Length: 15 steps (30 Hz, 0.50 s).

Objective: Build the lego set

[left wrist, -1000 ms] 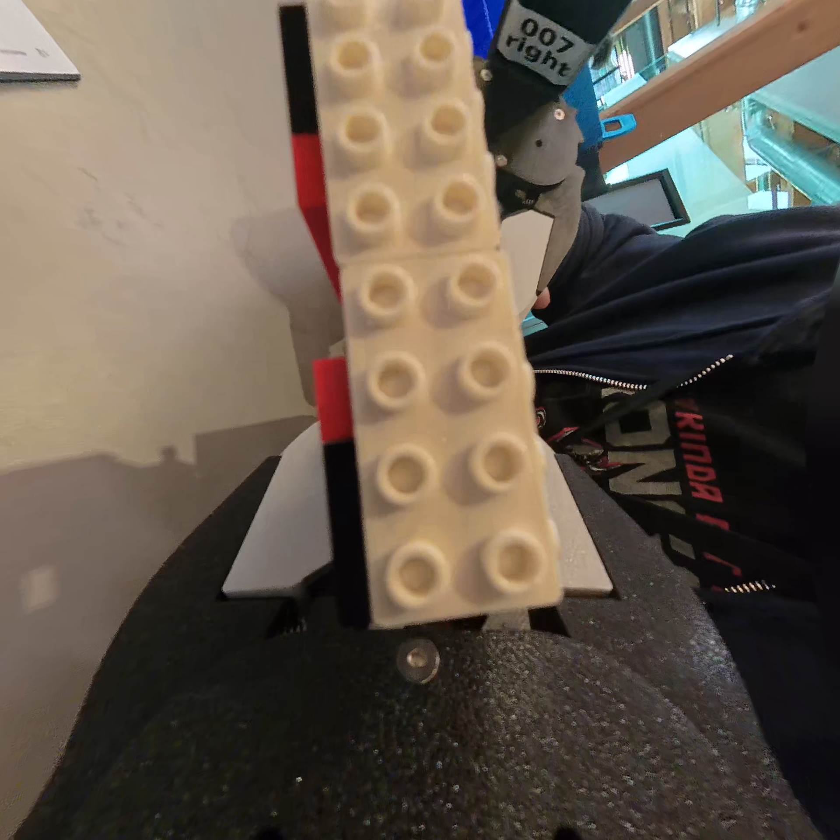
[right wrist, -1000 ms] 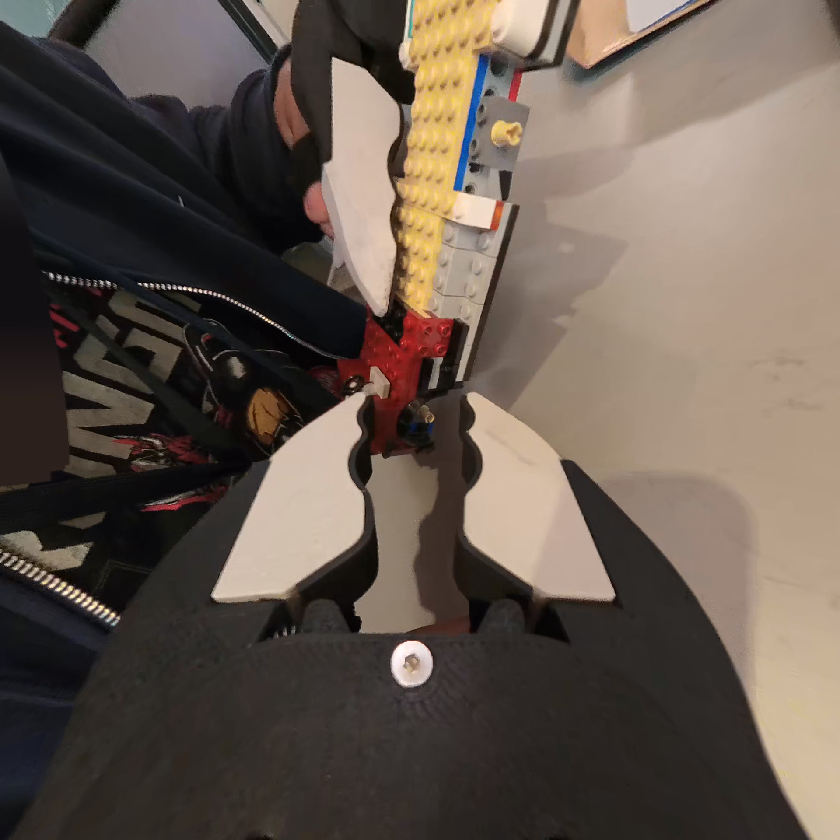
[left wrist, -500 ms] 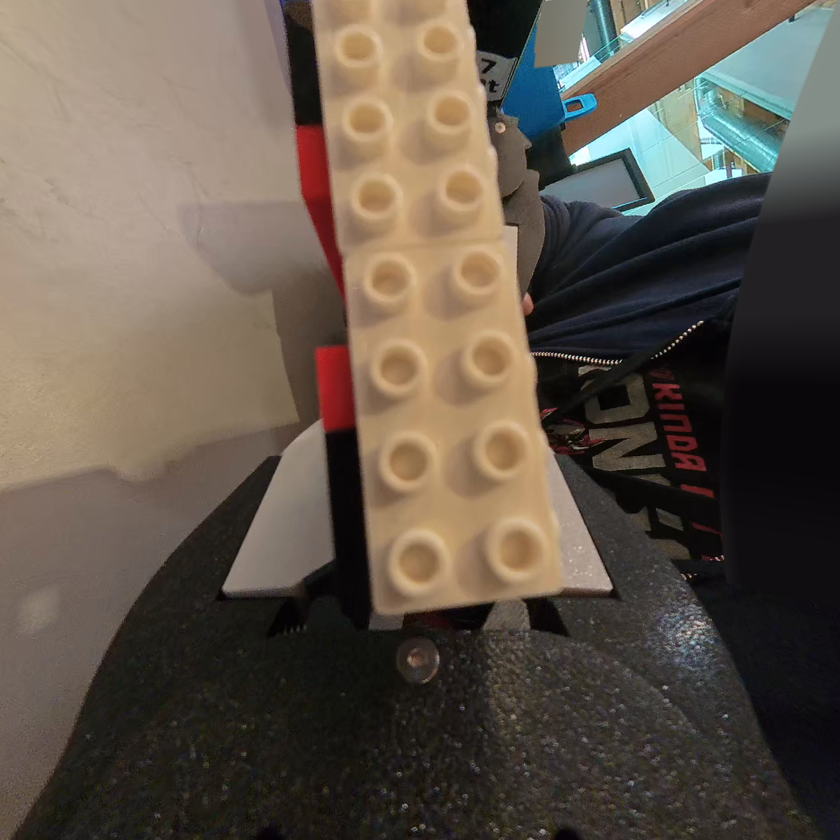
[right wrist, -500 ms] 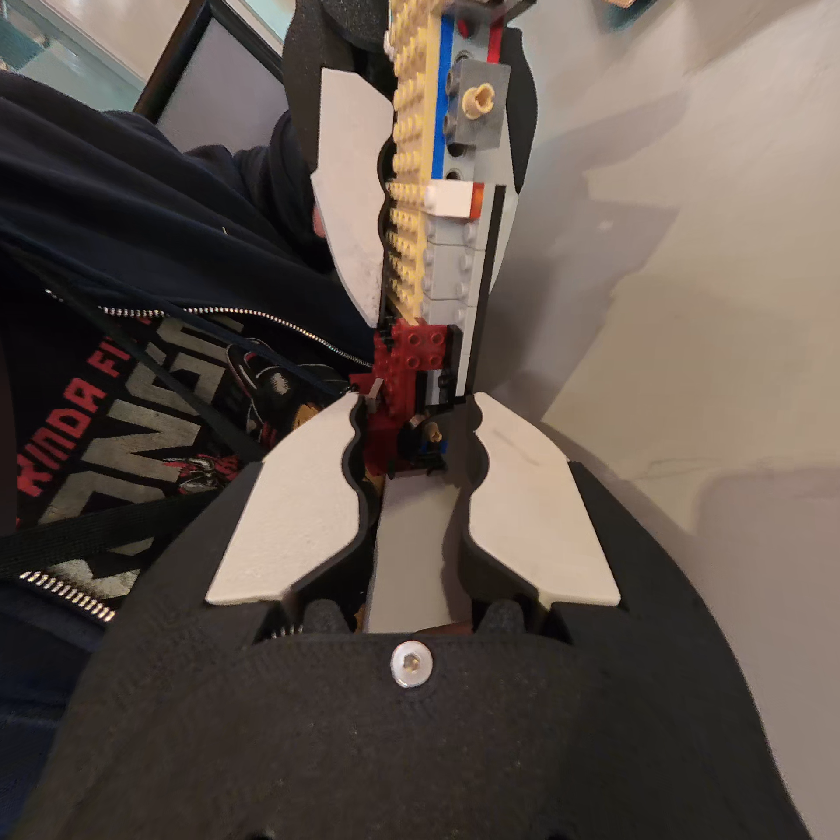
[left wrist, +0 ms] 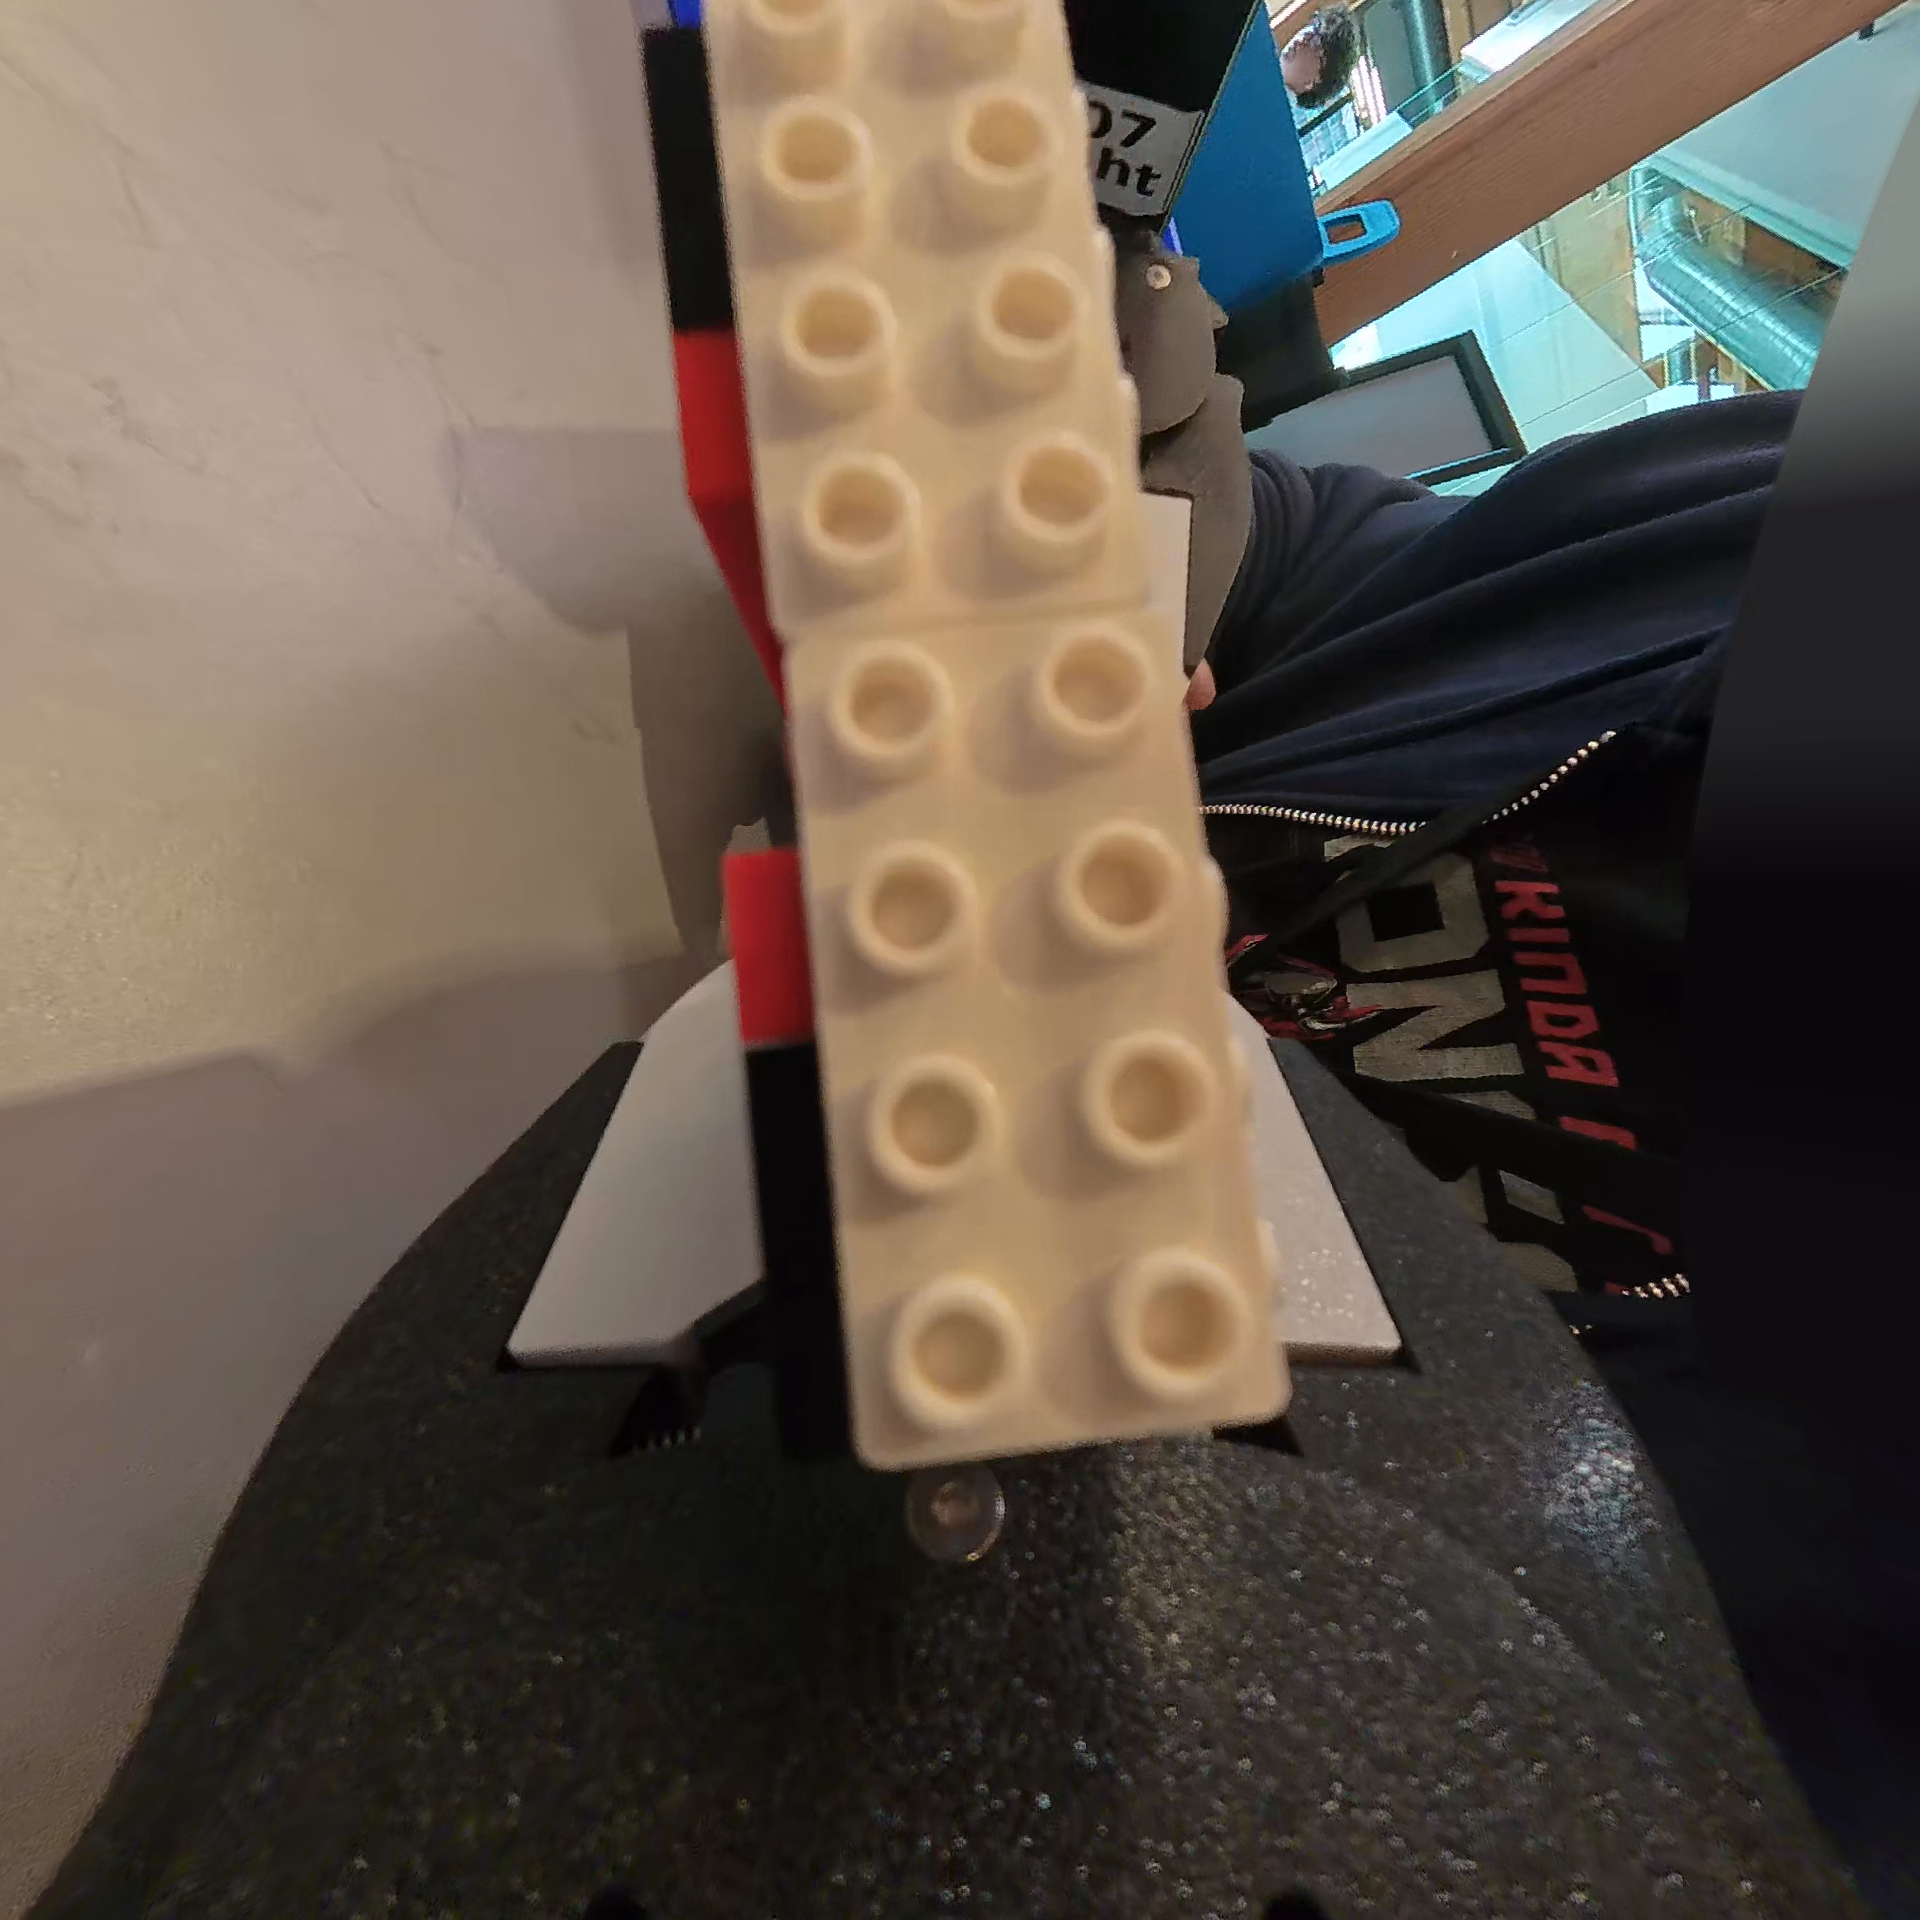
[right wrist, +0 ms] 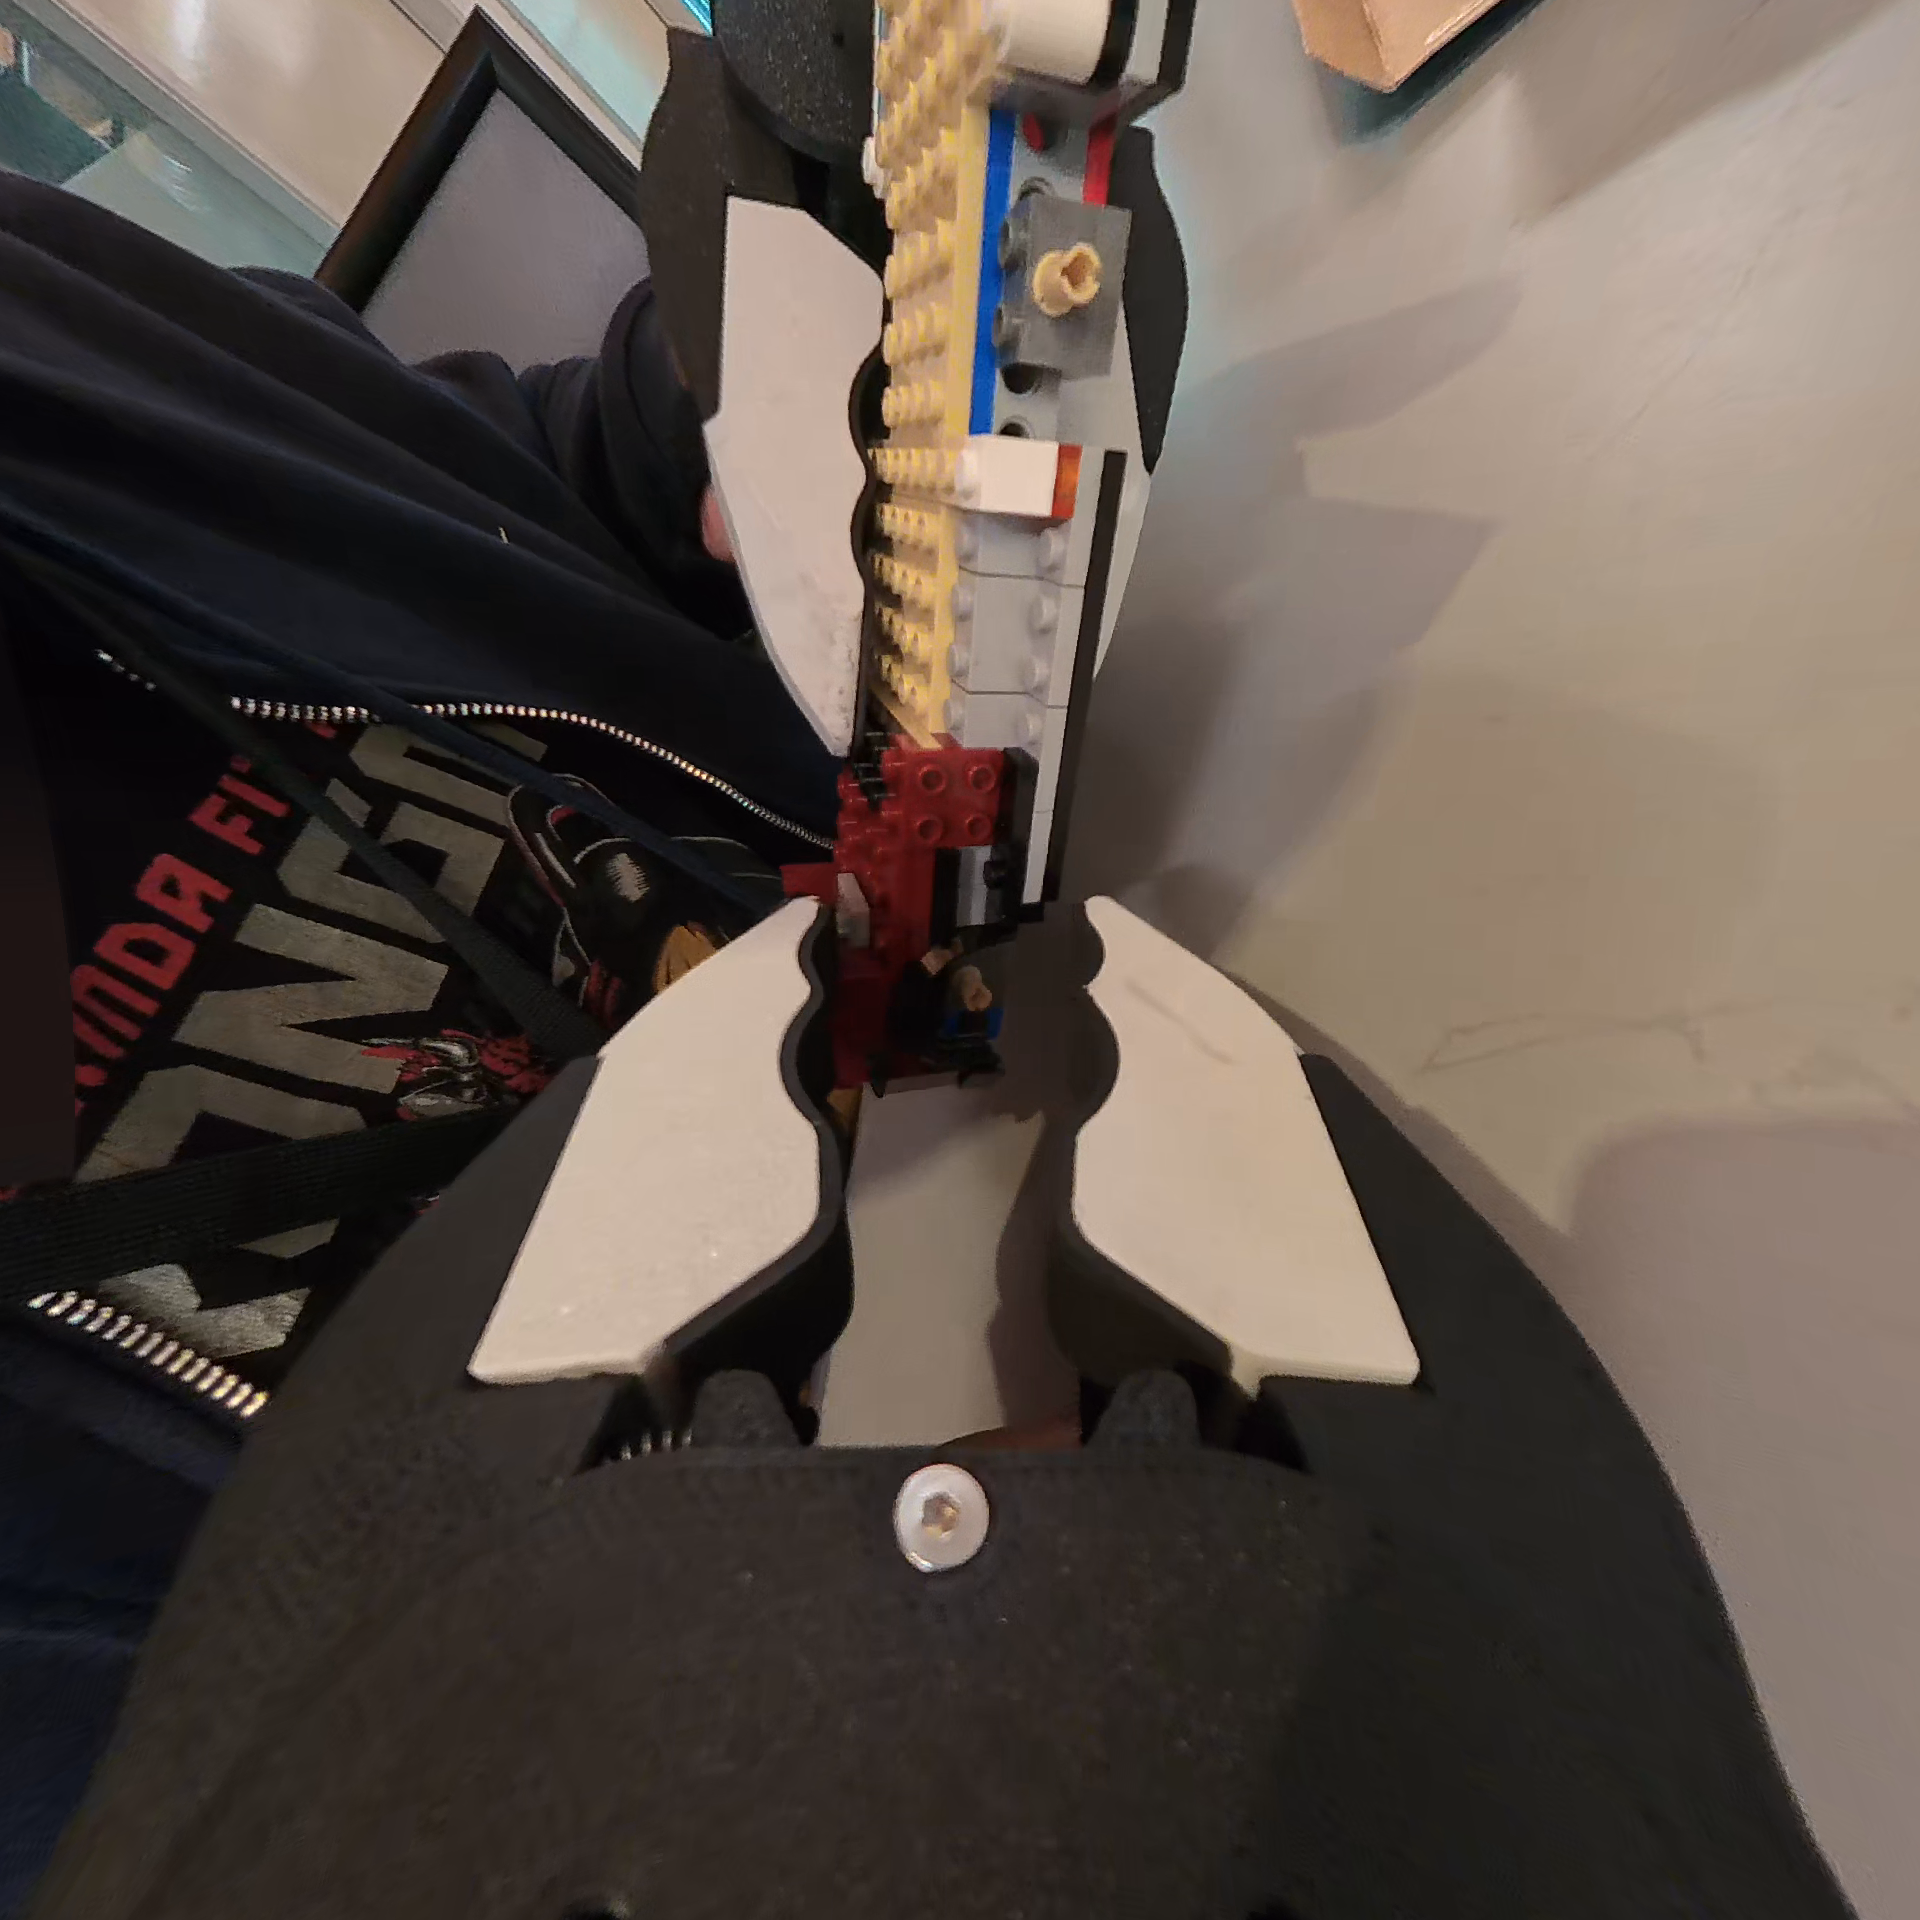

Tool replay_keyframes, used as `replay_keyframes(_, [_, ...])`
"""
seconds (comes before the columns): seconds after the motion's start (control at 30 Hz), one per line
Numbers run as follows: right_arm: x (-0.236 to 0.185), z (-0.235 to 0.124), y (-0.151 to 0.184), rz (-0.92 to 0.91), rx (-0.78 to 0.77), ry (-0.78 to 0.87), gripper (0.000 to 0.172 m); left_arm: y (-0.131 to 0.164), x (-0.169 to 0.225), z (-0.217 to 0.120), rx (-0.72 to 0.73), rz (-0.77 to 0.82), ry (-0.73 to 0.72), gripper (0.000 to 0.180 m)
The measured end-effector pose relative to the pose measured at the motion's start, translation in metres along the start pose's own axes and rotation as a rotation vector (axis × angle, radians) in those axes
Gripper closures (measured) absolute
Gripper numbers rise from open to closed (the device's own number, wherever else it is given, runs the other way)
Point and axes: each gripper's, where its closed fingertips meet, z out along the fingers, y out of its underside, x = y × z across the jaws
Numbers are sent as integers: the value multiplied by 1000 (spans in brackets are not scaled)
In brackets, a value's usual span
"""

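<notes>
While clamped in the left gripper (right wrist: 940, 623), the brick assembly (right wrist: 966, 582) has its red end (right wrist: 925, 883) between the right gripper's (right wrist: 945, 914) parted fingers, right pad clear.

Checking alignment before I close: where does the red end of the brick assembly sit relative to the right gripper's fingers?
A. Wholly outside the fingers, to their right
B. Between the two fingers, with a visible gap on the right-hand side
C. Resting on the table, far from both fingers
B: the red end lies between the right gripper's fingers, with open space before the right-hand finger.
</notes>
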Motion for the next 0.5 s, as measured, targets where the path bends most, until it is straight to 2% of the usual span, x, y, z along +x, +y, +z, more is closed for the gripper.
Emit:
replay_keyframes(0.27, [0, 6, 3, 7, -3, -3, 123, 2, -1, 4, -11, -8, -8, 152])
replay_keyframes(0.5, [1, 4, 4, -8, -11, -24, 132, 3, -1, 4, -12, -10, -8, 152])
